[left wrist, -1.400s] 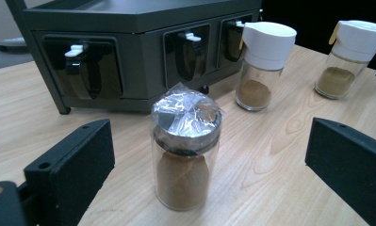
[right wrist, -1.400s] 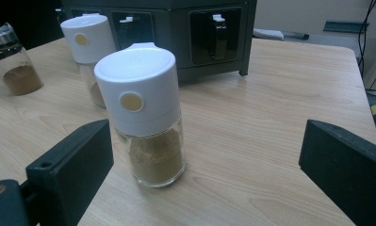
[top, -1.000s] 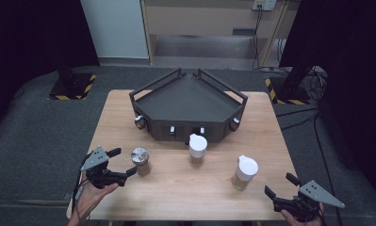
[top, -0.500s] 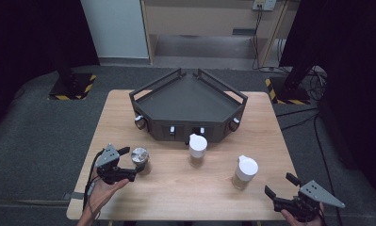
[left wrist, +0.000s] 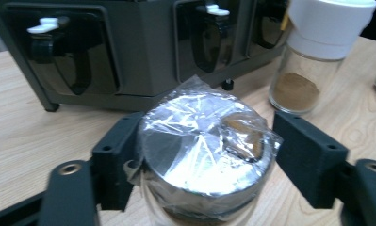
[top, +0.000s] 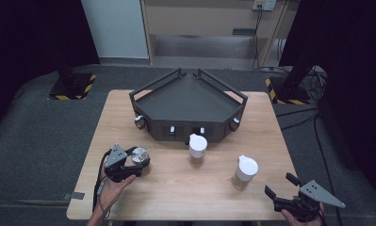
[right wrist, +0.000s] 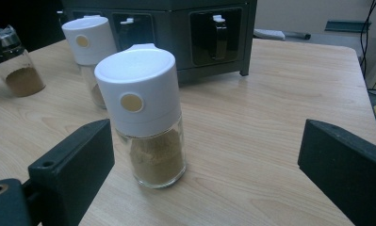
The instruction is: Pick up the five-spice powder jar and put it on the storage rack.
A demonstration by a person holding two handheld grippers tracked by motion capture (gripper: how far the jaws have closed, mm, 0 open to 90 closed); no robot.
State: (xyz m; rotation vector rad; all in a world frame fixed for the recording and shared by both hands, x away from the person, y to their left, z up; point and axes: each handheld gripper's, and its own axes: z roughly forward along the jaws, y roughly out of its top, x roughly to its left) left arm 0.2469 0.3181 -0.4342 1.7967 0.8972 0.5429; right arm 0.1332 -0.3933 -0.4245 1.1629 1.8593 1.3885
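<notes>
Foil-capped jar (left wrist: 207, 155) stands near the table's (top: 176, 188) left front, between the left gripper's (top: 139, 162) jaws, which have just been closing onto it. Right gripper (top: 282, 186) gapes idle. Next, probably a steady lift.

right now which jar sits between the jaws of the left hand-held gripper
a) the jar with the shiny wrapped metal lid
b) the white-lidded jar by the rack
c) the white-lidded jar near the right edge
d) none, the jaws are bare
a: the left gripper view shows the jaws of the left hand-held gripper, which have just been closing, on either side of the metal-lidded jar, and both white-lidded jars stand free.
</notes>
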